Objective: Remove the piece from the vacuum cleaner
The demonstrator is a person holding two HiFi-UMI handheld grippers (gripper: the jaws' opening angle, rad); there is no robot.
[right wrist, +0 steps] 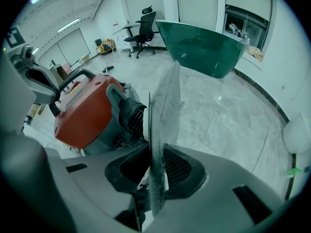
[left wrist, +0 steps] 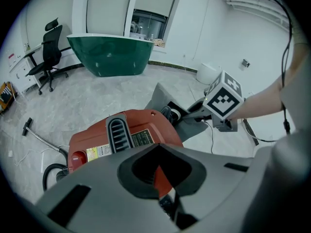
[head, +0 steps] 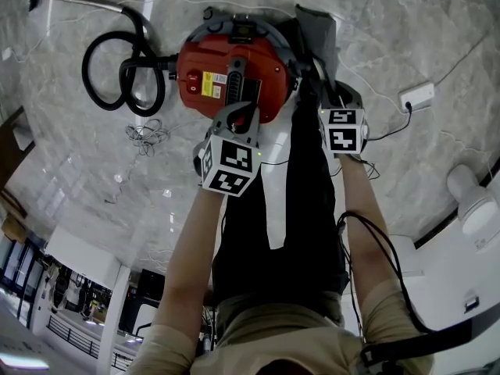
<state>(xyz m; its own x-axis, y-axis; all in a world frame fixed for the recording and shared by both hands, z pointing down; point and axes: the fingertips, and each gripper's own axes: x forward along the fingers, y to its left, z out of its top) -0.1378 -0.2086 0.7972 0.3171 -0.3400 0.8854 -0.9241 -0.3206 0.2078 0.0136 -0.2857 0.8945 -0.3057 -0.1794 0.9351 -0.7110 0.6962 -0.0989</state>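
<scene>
Removal looked well along. The right gripper (right wrist: 154,198) had its jaws clamped on the piece (right wrist: 165,106), a flat grey panel with a mesh edge. The panel stood edge-on, rising out of the jaws, just beside the black ribbed port at the back of the vacuum cleaner (head: 226,73). Whether its lower edge still touched the housing could not be told.

The left gripper (head: 241,119) sat at the near rim of the red body, by the black handle. Its jaws seemed closed on that rim, with a sliver of red showing between them, probably to steady the machine on the marble floor (head: 406,37). The hose (head: 117,73) lay coiled on the far side, well clear.

By my reading, the next move called for drawing the panel straight away from the housing while the left side held firm, keeping the thin edge from twisting in the grip.
</scene>
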